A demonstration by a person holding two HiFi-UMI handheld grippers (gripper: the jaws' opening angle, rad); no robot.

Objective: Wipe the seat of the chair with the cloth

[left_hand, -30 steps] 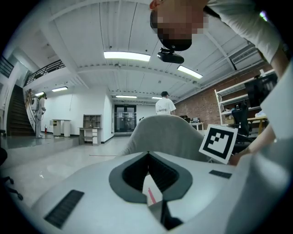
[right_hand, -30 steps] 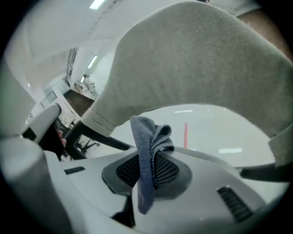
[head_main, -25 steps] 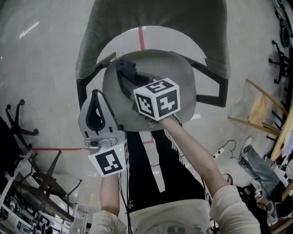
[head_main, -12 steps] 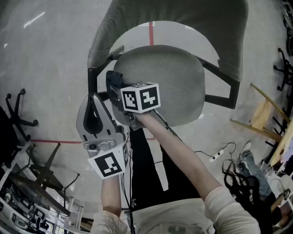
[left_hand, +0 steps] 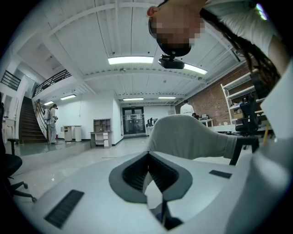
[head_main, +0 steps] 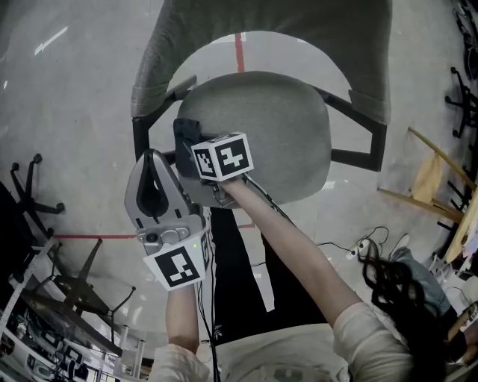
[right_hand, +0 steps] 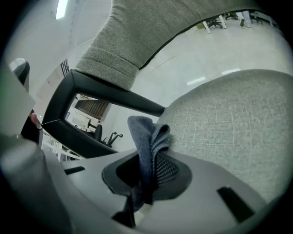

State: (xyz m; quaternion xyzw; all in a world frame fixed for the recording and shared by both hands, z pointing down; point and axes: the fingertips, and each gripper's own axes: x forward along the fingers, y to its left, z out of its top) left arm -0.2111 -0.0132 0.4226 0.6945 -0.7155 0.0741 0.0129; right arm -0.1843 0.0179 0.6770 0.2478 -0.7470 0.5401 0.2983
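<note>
The chair's grey fabric seat (head_main: pixel 276 127) fills the middle of the head view, with its backrest (head_main: pixel 261 22) arching above. My right gripper (head_main: pixel 193 149) is at the seat's left edge, shut on a dark blue cloth (head_main: pixel 184 132). In the right gripper view the cloth (right_hand: pixel 147 135) stands bunched between the jaws, against the seat (right_hand: pixel 229 123) next to the black armrest (right_hand: pixel 100 93). My left gripper (head_main: pixel 153 158) is held off the chair to the lower left, pointing up. Its jaws meet at the tips and hold nothing, so the left gripper (left_hand: pixel 147 157) is shut.
Black office chair bases (head_main: pixel 30 194) stand on the floor at the left. A wooden frame (head_main: pixel 429 179) and a power strip with cable (head_main: pixel 358 246) lie at the right. Red tape (head_main: pixel 239 52) marks the floor behind the seat. The person's dark-clad legs are below the seat.
My right gripper has carried the cloth leftward across the seat, from near its middle to its left edge. The left gripper has stayed about where it was.
</note>
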